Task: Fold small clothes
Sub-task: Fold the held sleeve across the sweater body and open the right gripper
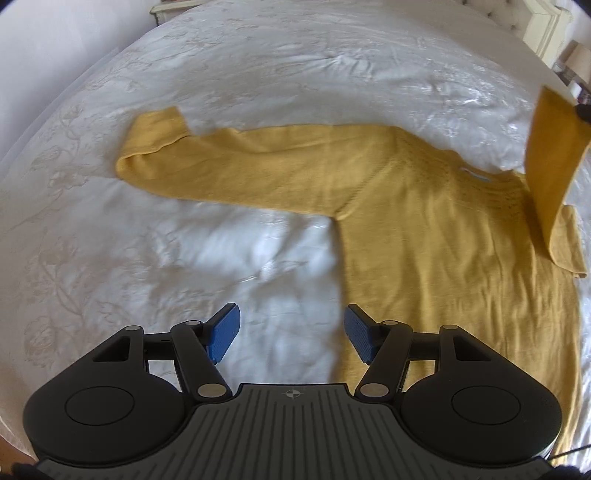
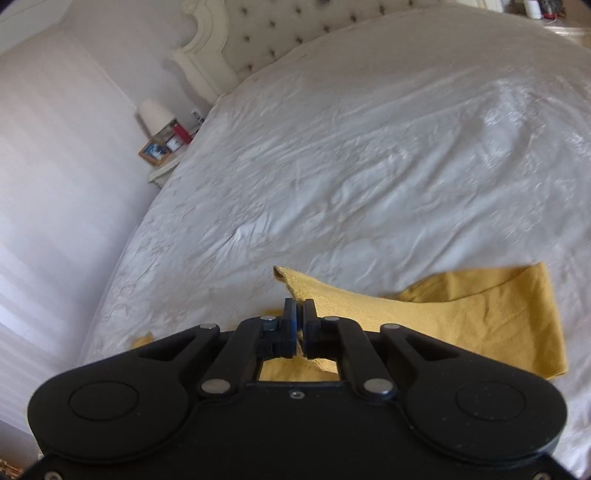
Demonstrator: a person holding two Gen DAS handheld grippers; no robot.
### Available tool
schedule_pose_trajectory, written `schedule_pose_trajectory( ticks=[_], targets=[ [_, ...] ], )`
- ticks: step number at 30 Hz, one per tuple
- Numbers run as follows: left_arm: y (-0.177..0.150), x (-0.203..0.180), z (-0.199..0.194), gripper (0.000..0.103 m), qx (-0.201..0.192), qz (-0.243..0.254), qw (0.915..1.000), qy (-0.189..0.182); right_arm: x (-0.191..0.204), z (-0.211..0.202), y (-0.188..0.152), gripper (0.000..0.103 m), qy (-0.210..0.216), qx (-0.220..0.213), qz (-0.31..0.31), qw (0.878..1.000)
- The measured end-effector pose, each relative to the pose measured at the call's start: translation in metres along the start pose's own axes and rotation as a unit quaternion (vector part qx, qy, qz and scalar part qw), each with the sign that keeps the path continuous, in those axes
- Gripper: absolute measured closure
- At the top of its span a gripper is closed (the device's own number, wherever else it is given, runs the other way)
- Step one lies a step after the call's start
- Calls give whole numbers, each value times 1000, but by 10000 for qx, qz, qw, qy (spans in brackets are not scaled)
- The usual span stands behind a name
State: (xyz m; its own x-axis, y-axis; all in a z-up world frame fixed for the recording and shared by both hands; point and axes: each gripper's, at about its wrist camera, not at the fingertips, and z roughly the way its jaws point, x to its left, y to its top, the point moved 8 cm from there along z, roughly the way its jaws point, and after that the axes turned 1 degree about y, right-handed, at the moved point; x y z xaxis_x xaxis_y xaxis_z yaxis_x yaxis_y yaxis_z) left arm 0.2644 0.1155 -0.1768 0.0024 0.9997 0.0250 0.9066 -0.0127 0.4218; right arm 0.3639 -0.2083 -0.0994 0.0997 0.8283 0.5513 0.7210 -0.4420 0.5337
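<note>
Right wrist view: right gripper (image 2: pixel 298 314) pinches the yellow sweater's (image 2: pixel 461 317) sleeve.

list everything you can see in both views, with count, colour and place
sweater: one, mustard yellow, flat on the bed, one sleeve stretched out, the other lifted
bedspread: one, white with a faint floral pattern, covering the bed
headboard: one, cream, tufted, at the bed's far end
lamp: one, white shade, on the bedside table
picture frame: one, wooden, beside the lamp
left tongs: one pair, black with blue pads, open, nothing between them
right tongs: one pair, black, shut on the lifted sleeve
</note>
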Motion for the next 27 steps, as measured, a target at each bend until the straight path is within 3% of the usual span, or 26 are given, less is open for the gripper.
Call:
schedule_pose_trajectory(
  ticks=[4,6,9,11,13,19,22,27],
  targets=[
    [-3,18,5,42,46,-127,9999,7,32,34,-40,94,119,326,-51,9994],
    [-4,20,7,42,65,-162,9998,-26,45,46,-59,86,329,453,-100,9984],
    [-1,18,13,42,77,-192,9997,-118,59,51,-81,83,515,558,-240,9968],
    [3,12,18,42,91,-230,9995,-214,59,52,-91,65,417,625,-335,9966],
    [9,3,23,42,112,-262,9990,-349,49,48,-99,57,280,658,-387,9967],
    [40,-46,41,42,-21,-60,9975,-706,-8,28,-111,57,-455,776,-694,9935],
    [56,-77,52,42,-113,105,9957,-913,-42,11,-112,51,-767,740,-780,9912],
    [72,-122,81,42,-84,371,9929,-1129,-83,-13,-115,49,-1125,716,-919,9868]
  ],
)
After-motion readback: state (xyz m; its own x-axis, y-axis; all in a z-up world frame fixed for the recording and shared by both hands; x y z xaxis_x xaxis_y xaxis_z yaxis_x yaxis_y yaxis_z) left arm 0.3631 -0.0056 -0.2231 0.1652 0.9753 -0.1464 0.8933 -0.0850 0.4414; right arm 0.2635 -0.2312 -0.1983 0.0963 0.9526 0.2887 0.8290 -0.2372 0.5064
